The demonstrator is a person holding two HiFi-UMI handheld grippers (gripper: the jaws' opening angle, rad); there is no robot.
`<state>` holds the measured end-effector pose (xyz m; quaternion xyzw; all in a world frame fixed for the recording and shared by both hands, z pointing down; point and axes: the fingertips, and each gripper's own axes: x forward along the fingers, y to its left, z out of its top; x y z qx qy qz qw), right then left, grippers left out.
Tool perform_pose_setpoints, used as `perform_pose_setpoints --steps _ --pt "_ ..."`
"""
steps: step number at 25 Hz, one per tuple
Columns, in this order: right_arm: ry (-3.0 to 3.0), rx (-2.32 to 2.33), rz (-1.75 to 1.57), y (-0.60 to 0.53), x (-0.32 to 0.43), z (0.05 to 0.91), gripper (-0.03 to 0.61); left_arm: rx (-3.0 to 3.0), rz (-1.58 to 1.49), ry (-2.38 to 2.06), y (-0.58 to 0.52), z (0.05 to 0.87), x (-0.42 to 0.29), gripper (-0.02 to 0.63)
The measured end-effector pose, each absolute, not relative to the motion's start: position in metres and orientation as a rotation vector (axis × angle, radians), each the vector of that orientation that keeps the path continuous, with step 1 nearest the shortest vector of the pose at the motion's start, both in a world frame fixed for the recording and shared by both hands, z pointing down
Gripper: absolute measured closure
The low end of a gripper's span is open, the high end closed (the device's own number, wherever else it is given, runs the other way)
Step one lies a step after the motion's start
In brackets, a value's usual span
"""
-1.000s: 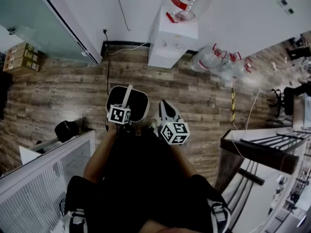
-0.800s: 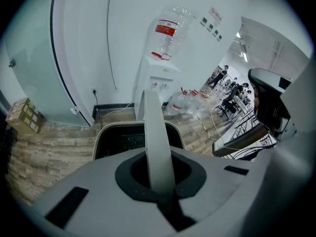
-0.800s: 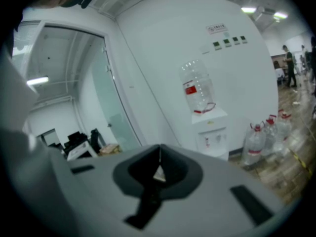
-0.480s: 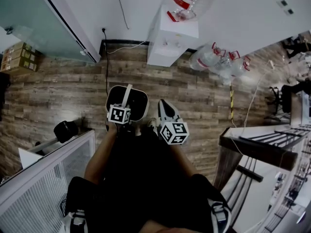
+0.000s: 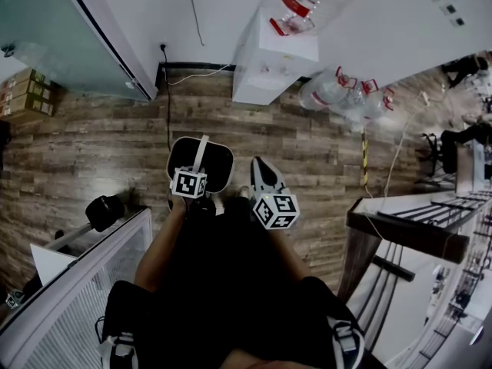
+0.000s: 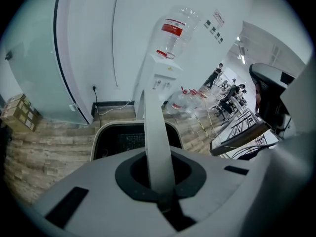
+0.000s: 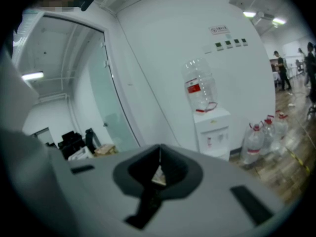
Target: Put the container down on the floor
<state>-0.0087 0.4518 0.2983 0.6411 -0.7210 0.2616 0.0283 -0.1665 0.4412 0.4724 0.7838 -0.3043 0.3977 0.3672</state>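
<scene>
Now | container mouth up | handle points fwd | L tongs clamp it

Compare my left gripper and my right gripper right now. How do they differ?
The left gripper is clamped on the pale handle of the container, while the right gripper is shut on nothing. The left gripper tips down toward the floor, while the right gripper looks more level, at the wall and the water dispenser. Both have their jaws closed, and both carry a marker cube.
</scene>
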Motion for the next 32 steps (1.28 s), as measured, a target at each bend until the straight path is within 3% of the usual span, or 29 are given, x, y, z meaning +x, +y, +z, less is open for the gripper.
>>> perform_pose_setpoints --steps 17,32 --pt "-2.216 2.011 0.824 0.398 -0.010 0.311 0.545 1.958 1.070 -0.784 0.400 0.503 -0.196 0.584" --pt "-2.296 1.865 0.866 0.275 0.024 0.313 0.545 1.888 1.031 -0.855 0.305 0.513 -0.159 0.584"
